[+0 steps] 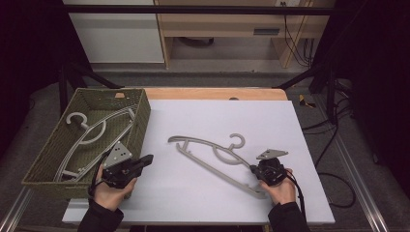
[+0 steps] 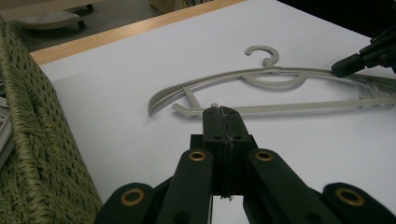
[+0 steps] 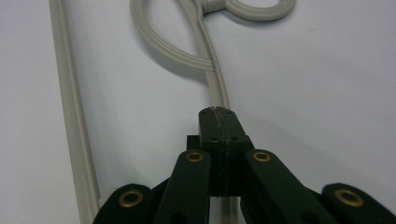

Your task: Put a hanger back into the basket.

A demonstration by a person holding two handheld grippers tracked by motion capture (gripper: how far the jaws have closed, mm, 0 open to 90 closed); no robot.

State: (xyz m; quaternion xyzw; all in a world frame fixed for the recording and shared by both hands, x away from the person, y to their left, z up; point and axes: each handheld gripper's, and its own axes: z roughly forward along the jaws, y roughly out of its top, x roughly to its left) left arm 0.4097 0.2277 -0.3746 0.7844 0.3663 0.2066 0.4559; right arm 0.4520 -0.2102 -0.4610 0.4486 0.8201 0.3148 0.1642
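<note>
On a white tabletop [image 1: 217, 121] edged at the far side by a strip of bare wood, a person works with a two-jaw gripper in each hand; a grey plastic hanger [image 1: 212, 157] lies flat near the middle of the white surface, its hook [image 1: 237, 140] pointing away from the person and its long lower bar running slantwise toward the near right corner; the right gripper [image 1: 255, 169], held in the right hand [image 1: 282, 189] at the near right, sits over the hanger's right-hand end, its jaws pressed fully together with nothing gripped between them; in the right gripper view those closed jaws [image 3: 219, 122] lie directly above one arm of the hanger [image 3: 205, 51], whether touching it cannot be told, with the curved inner loop and the base of the hook ahead; the left gripper [image 1: 147, 159], held in the left hand [image 1: 112, 191] at the near left, hangs just beside the wall of a green woven basket [image 1: 138, 130], its jaws likewise closed tight and empty, pointing across the tabletop toward the hanger; in the left gripper view the shut jaws [image 2: 223, 122] are aimed at the hanger's lower bar [image 2: 289, 108], apart from it; inside the basket lie more hangers [image 1: 92, 133], pale grey and white, resting on its floor.
</note>
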